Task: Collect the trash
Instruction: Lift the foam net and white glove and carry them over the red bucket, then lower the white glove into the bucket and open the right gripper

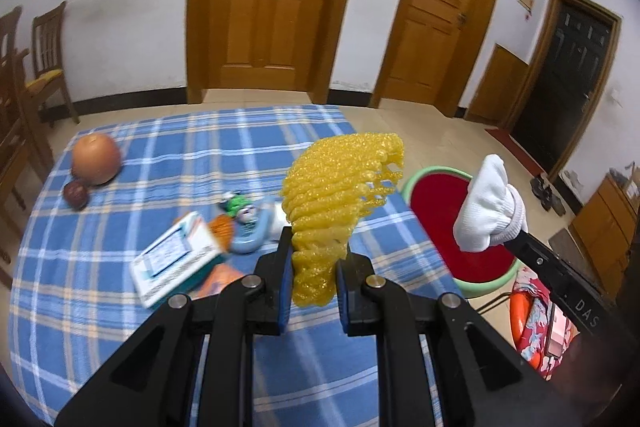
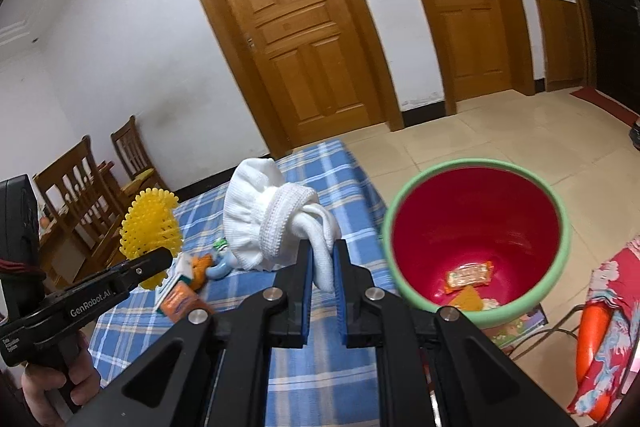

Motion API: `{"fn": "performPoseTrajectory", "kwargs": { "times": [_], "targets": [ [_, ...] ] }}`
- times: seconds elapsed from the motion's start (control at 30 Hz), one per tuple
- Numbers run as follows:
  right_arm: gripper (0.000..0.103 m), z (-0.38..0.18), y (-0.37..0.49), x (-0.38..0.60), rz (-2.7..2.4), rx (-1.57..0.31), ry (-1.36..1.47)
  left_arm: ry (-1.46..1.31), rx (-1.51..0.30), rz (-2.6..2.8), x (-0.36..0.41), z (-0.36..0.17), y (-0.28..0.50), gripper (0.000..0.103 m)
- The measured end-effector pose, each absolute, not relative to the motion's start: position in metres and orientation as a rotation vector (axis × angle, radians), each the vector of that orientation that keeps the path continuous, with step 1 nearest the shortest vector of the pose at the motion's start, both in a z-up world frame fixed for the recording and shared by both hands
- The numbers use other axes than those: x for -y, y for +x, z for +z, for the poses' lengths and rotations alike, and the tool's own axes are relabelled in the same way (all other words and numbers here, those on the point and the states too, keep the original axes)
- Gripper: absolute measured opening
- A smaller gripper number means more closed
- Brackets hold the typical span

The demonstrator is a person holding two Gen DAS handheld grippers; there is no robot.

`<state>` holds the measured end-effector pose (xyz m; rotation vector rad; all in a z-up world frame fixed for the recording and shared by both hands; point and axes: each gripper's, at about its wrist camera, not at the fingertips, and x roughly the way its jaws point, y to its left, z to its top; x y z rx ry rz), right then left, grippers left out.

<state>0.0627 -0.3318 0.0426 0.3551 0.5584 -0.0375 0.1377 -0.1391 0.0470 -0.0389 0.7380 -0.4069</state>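
My left gripper is shut on a yellow foam fruit net, which stands up from the jaws above the blue checked tablecloth. My right gripper is shut on a rolled white sock, lifted above the table's right edge. The same gripper, with the white sock, shows in the left wrist view at the right. A red bin with a green rim stands on the floor right of the table, with orange wrappers at its bottom. The left gripper with the yellow net appears at the left of the right wrist view.
On the cloth lie a white and teal box, orange packets, a blue curved piece, a large orange-brown fruit and a small dark fruit. Wooden chairs stand at the left. A floral red cloth hangs at the right.
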Motion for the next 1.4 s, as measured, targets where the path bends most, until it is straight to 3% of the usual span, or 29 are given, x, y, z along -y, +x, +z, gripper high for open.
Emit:
{"fn": "performPoseTrajectory", "kwargs": {
  "times": [0.73,1.27,1.4],
  "targets": [
    [0.012,0.010,0.050,0.433,-0.227,-0.597,0.474,0.104,-0.779,-0.572,0.279,0.023,0.164,0.017],
    [0.012,-0.029,0.066,0.480,-0.309,-0.698,0.535,0.169,-0.835,-0.631,0.340,-0.009,0.190,0.017],
    [0.016,-0.036,0.070,0.487,-0.313,-0.715,0.545,0.180,-0.847,-0.652,0.353,-0.016,0.193,0.018]
  ]
}}
